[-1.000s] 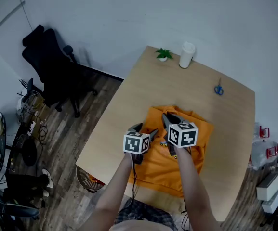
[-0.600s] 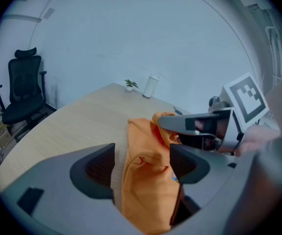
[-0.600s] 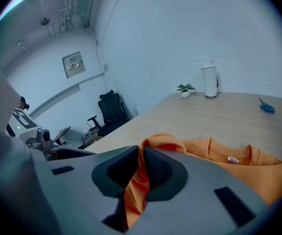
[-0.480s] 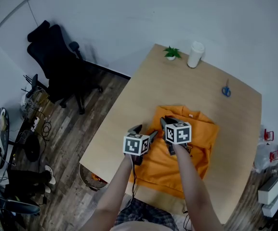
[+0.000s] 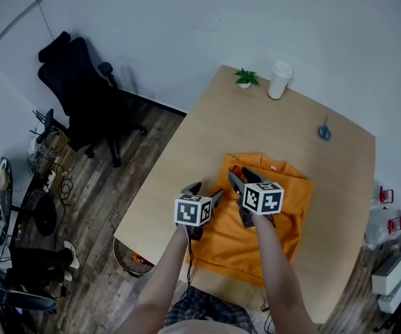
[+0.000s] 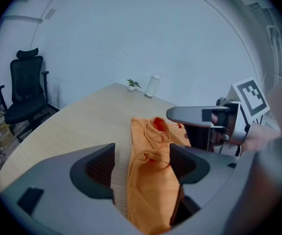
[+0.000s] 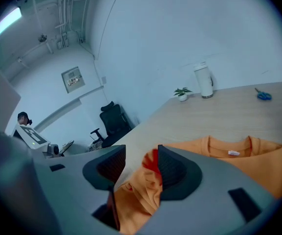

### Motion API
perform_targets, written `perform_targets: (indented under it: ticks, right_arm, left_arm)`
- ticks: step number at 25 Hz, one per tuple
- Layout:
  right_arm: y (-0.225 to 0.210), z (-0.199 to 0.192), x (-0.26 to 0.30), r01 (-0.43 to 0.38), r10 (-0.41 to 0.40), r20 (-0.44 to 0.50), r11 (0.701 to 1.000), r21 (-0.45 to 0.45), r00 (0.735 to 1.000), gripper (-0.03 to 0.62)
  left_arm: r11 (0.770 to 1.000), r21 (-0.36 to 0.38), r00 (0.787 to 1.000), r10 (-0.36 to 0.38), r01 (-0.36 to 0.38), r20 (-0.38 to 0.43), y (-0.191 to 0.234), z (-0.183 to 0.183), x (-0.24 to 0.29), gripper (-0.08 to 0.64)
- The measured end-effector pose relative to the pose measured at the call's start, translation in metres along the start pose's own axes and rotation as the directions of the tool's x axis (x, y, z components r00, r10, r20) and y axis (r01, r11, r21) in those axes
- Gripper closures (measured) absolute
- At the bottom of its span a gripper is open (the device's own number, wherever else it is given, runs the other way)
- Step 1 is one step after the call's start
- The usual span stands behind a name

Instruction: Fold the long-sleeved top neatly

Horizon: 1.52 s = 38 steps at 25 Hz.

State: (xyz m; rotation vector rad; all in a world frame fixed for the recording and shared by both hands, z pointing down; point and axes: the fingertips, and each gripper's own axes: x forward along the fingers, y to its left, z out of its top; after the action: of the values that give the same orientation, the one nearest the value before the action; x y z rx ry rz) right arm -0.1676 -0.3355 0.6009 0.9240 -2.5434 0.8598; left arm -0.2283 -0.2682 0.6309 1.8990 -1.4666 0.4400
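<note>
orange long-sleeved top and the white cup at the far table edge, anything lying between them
Nothing: in the head view the light wooden table is bare between the orange long-sleeved top and the white cup.

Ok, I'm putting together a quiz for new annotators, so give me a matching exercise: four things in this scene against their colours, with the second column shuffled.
Things:
1. long-sleeved top
2. scissors
3. potted plant
4. office chair

Colours:
A. green
B. black
C. orange
D. blue

Pairs: 1-C, 2-D, 3-A, 4-B
</note>
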Motion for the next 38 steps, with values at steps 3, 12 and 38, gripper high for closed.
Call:
perform_targets:
  ticks: [3, 12, 38]
  right_arm:
    - [-0.018, -0.007, -0.012, 0.036, -0.036, -0.005, 0.998, 0.041, 0.999, 0.370]
    - [-0.032, -0.032, 0.006, 0.065, -0.061, -0.099, 0.997, 0.034, 0.993, 0.379]
    - [-0.016, -0.001, 0.000, 0.047, -0.048, -0.057, 0.999, -0.012, 0.997, 0.382]
  left_arm:
    - [1.000, 0.004, 1.000, -0.003, 0.002, 0.005, -0.002, 0.003, 0.000, 0.210]
    - [1.000, 0.003, 1.000, 0.002, -0.002, 0.007, -0.002, 0.002, -0.003, 0.210]
    - [0.999, 0.042, 0.999, -0.021, 0.019, 0.031, -0.004, 0.023, -0.007, 0.215]
